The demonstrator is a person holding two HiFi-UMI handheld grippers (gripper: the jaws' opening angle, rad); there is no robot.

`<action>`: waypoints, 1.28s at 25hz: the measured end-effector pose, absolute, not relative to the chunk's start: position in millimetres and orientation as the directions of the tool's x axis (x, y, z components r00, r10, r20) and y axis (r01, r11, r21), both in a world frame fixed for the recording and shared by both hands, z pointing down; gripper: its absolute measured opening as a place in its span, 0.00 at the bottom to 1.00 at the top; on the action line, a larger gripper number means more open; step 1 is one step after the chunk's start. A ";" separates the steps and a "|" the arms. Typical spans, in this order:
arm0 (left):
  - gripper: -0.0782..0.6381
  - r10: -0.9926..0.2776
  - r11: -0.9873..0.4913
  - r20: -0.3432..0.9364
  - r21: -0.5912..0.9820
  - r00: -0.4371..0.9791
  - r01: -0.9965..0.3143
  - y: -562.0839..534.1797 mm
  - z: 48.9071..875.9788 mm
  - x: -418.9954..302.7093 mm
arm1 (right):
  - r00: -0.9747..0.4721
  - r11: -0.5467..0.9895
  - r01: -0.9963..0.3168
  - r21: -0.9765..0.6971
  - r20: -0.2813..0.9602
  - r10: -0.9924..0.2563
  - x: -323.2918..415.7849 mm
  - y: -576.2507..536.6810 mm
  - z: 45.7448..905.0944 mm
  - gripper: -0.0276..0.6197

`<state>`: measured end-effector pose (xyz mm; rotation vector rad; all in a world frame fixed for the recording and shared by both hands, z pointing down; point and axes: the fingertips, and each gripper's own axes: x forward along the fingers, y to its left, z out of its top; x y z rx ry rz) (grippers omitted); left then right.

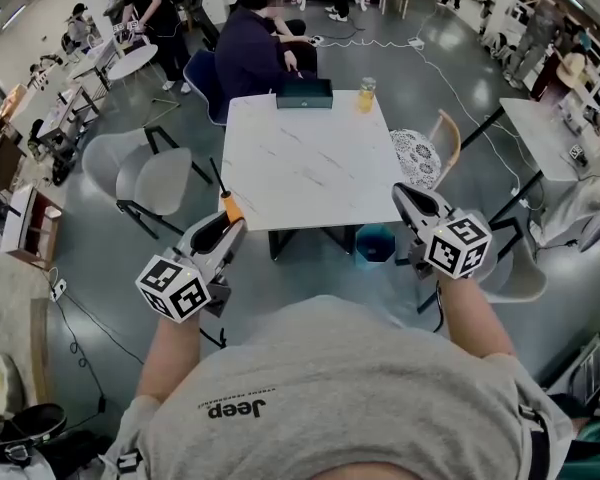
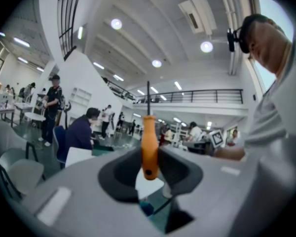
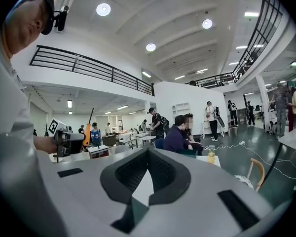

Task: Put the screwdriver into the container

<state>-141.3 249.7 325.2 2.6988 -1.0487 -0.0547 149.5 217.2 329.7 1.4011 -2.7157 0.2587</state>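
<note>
- My left tool (image 2: 149,156) grips the orange screwdriver (image 2: 149,135) upright, short of the desk (image 1: 310,173); my right tool (image 3: 148,153) is closed, empty.
- I judge this the carry: next comes reaching the dark container (image 1: 304,93) at the far edge.

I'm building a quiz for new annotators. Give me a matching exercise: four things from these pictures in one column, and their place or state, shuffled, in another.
1 screwdriver
2 container
3 yellowish jar
4 right gripper

A middle of the far edge of the table
B jaws together, nothing between
C table's far right corner
D upright in the jaws of the left gripper

Pairs: 1-D, 2-A, 3-C, 4-B
</note>
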 end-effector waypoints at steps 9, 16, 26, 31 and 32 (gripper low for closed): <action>0.27 -0.681 -0.702 0.054 0.238 0.731 -0.671 248.3 322.5 -115.6 | -0.598 0.587 -0.801 -0.115 0.118 -0.793 173.2 219.2 326.3 0.06; 0.27 -0.689 -0.695 0.057 0.228 0.722 -0.682 259.3 315.0 -68.5 | -0.624 0.614 -0.781 -0.116 0.093 -0.776 215.3 231.8 321.1 0.06; 0.27 -0.678 -0.700 0.080 0.233 0.730 -0.675 262.1 315.6 -5.5 | -0.636 0.623 -0.770 -0.137 0.082 -0.767 275.4 239.6 336.7 0.06; 0.27 -0.662 -0.716 0.089 0.219 0.744 -0.663 245.0 310.6 10.1 | -0.630 0.618 -0.773 -0.145 0.063 -0.774 288.4 223.5 335.2 0.06; 0.27 -0.659 -0.718 0.091 0.221 0.747 -0.660 240.3 312.4 10.2 | -0.631 0.619 -0.772 -0.145 0.060 -0.773 287.6 219.8 335.9 0.06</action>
